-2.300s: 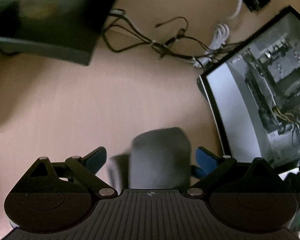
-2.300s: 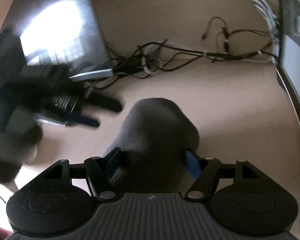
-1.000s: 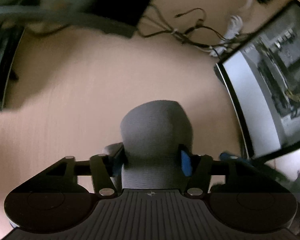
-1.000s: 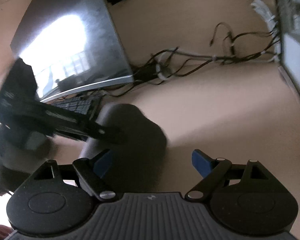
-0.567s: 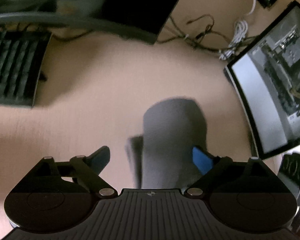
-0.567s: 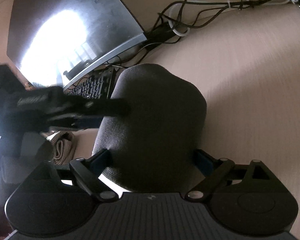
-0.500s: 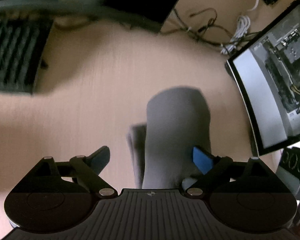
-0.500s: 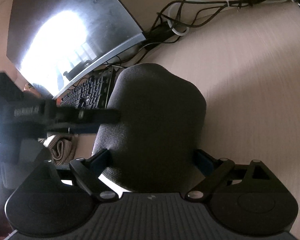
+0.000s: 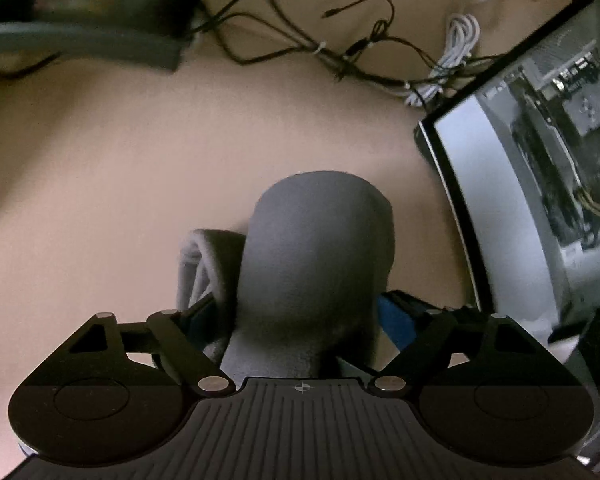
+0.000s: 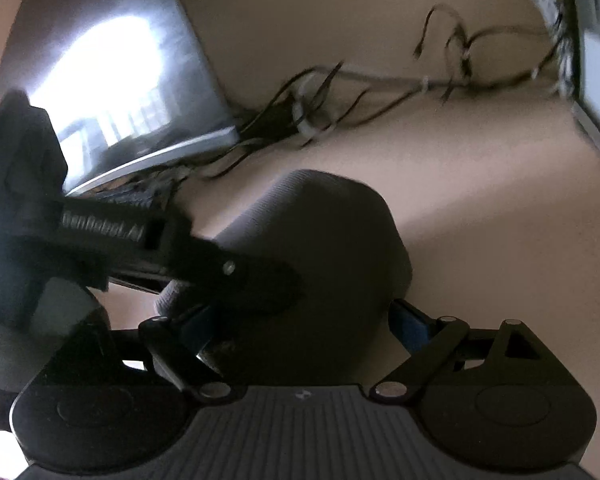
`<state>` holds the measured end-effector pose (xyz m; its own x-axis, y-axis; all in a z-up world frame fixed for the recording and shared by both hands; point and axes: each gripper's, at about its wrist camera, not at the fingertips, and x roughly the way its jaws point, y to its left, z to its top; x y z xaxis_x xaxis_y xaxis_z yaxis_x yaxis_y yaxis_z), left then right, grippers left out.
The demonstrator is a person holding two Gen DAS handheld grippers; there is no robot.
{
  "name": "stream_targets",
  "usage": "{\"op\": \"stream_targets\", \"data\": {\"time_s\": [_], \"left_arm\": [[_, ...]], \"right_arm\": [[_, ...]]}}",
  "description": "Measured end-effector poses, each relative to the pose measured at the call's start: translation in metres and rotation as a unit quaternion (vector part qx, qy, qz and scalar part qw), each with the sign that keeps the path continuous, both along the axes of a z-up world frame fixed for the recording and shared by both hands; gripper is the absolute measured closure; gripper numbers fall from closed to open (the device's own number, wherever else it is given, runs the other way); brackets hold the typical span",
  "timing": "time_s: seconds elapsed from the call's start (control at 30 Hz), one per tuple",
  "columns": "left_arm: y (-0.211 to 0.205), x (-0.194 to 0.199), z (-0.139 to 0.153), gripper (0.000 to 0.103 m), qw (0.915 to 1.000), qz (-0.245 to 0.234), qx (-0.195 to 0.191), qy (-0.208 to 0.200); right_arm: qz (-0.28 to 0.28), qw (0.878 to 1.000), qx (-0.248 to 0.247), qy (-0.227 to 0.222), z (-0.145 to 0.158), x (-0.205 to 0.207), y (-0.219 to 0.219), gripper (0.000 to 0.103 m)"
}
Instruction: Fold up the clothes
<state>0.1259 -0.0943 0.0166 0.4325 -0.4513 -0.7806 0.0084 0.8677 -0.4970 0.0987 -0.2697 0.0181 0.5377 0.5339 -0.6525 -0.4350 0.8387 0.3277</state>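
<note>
Closing since earlier, left gripper (image 9: 300, 316) jaws clamp grey cloth (image 9: 316, 248); right gripper (image 10: 304, 320) likewise.

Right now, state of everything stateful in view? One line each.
left gripper: jaws part-open, grey garment between the fingers, grip unclear
right gripper: jaws spread, same cloth between, grip unclear
grey garment: bunched, on the desk
monitor: dark, reflecting a window
PC case: internals visible
cables: loose tangle

Grey sock (image 9: 316, 256); blue pads (image 9: 396, 320) on black gripper; tan desk (image 9: 120, 168); black and white cables (image 9: 456, 52).
</note>
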Motion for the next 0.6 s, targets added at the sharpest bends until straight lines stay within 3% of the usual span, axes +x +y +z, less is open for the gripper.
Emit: {"op": "stream_targets", "data": {"time_s": [0.07, 0.2, 0.37, 0.47, 0.6], "left_arm": [[-0.005, 0.009, -0.002, 0.019, 1.0, 0.0, -0.001, 0.006], [0.0, 0.004, -0.01, 0.017, 0.9984, 0.027, -0.046, 0.02], [0.017, -0.004, -0.01, 0.021, 0.9972, 0.038, -0.057, 0.03], [0.029, -0.014, 0.011, 0.021, 0.9984, 0.05, -0.025, -0.004], [0.031, -0.021, 0.054, 0.023, 0.9948, 0.055, 0.02, -0.083]], "right_arm": [[-0.006, 0.999, -0.023, -0.023, 0.005, 0.008, -0.006, 0.011], [0.005, 0.995, -0.069, -0.069, 0.01, 0.014, -0.007, 0.008], [0.029, 0.994, -0.078, -0.072, 0.015, 0.004, 0.007, 0.009], [0.06, 0.989, -0.1, -0.095, 0.015, -0.019, 0.025, 0.01], [0.116, 0.973, -0.158, -0.121, 0.003, -0.04, 0.054, 0.011]]}}
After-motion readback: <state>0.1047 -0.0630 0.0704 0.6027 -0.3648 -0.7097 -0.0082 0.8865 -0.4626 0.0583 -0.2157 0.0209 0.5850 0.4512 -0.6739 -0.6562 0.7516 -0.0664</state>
